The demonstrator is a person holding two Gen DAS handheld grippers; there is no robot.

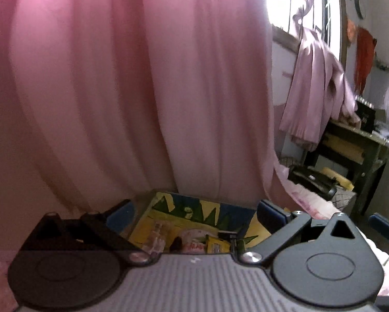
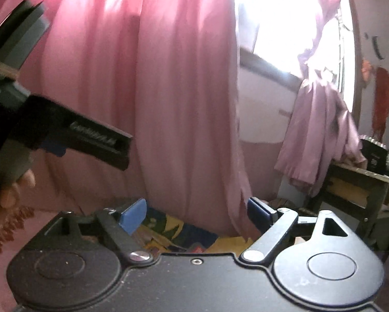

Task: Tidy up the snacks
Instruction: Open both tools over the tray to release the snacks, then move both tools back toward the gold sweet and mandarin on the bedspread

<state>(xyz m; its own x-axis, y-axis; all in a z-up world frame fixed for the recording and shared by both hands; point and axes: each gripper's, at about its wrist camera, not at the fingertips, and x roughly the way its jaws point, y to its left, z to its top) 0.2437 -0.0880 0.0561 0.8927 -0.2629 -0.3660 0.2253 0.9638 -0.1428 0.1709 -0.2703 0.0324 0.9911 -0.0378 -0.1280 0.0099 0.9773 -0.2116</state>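
Lying flat beneath both wide-open jaws, yellow snack box [image 1: 194, 221], long axis running away toward pink curtain [image 1: 142, 91].

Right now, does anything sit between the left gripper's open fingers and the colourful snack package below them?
Nothing visible does. The left gripper is open, and the snack package shows directly between its blue fingertips. The pink curtain hangs behind, not between.

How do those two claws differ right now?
The left claw has a grey ribbed body; the right claw has a smooth black one. A colourful snack bag fills the left claw's gap; in the right claw's gap it shows only partly. Both are open, with blue fingertips, facing the pink curtain.
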